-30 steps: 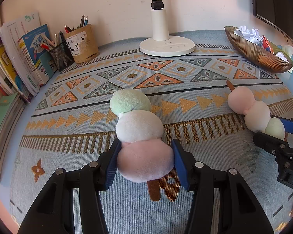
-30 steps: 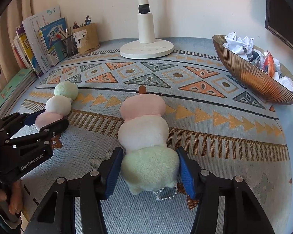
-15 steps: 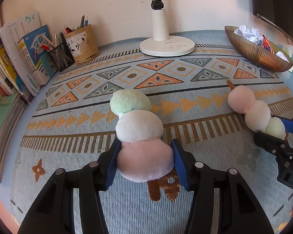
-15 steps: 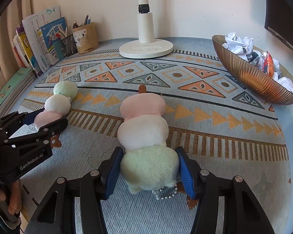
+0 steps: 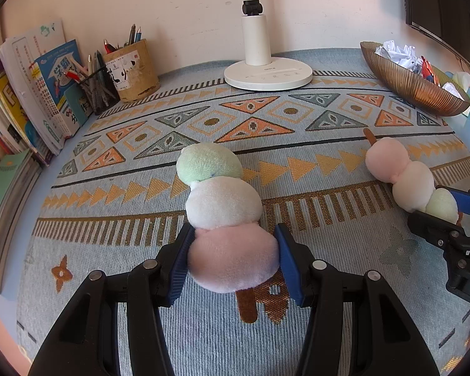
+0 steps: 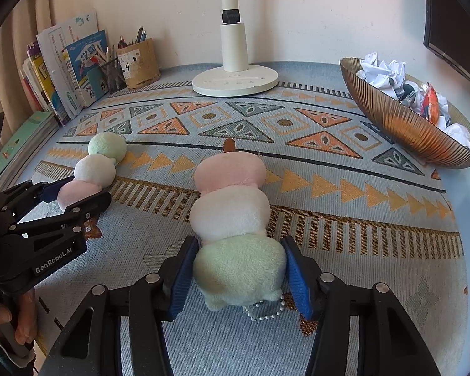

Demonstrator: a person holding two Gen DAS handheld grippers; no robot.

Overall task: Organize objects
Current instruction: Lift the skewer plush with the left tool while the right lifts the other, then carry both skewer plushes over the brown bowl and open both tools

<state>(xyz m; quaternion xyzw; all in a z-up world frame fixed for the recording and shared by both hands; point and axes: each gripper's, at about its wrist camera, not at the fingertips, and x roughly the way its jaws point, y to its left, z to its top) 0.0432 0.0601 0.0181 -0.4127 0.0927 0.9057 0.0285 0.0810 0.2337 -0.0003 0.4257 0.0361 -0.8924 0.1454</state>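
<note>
Two plush dango skewers lie on the patterned table mat (image 5: 329, 163), side by side but well apart, and each one has its own tongs on it. The left gripper (image 5: 232, 260) squeezes the pink ball at the near end of the left dango toy (image 5: 222, 206); both blue pads press into the plush. This toy's long line runs straight away from the tongs, pink first, then white, then green at the far end, and its brown stick pokes back under the tongs. The right gripper (image 6: 239, 272) squeezes the green ball at the near end of the right dango toy (image 6: 232, 210), so this one lies the other way round: green near, white in the middle, pink far, with the stick tip pointing at the lamp base (image 6: 235, 81). Its pads touch the plush on both sides. A small bead chain hangs out under the green ball. Each hand is nearest its own toy, so I think each can lift straight up without crossing the other.
</note>
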